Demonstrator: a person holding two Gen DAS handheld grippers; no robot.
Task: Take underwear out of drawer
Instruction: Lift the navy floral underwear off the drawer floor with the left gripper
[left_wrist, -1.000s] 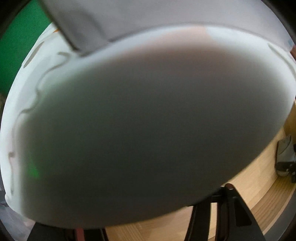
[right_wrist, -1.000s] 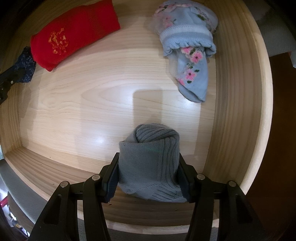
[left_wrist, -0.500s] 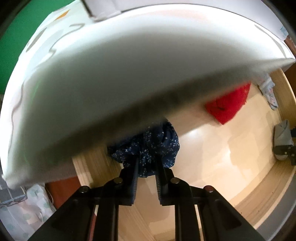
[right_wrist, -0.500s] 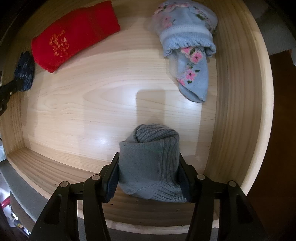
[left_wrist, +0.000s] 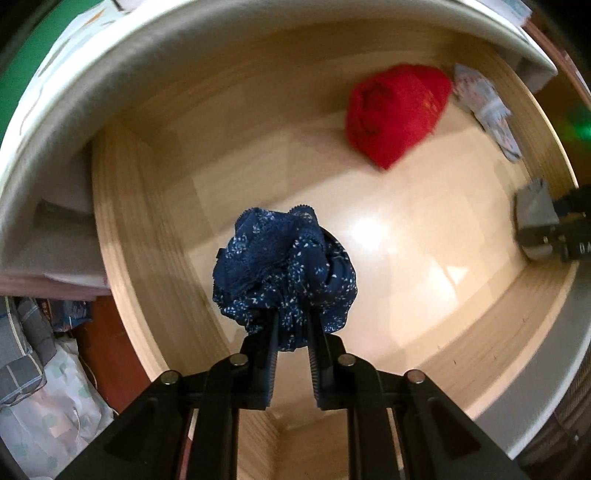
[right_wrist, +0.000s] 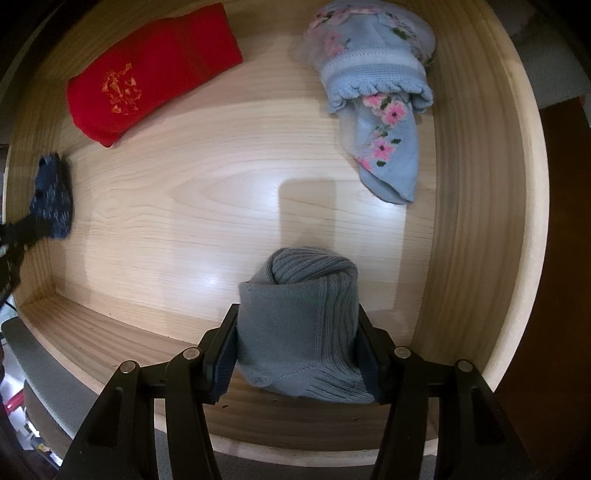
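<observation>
In the left wrist view my left gripper is shut on a bunched dark blue underwear with white specks, held above the pale wooden drawer. The right wrist view shows the same blue bundle at the drawer's left side. My right gripper points down into the drawer's near right part, shut on a rolled grey ribbed knit piece that rests on the drawer floor. The left view also catches that grey roll at its right edge.
A folded red garment with gold embroidery lies at the drawer's back left. A light blue floral knit piece lies at the back right. A white panel overhangs the drawer's back. Bags and bundles sit outside, left.
A white surface filled the left view a second ago; now the drawer's inside shows. The left jaws have shut on the blue underwear and hold it clear of the floor. The right gripper kept still.
</observation>
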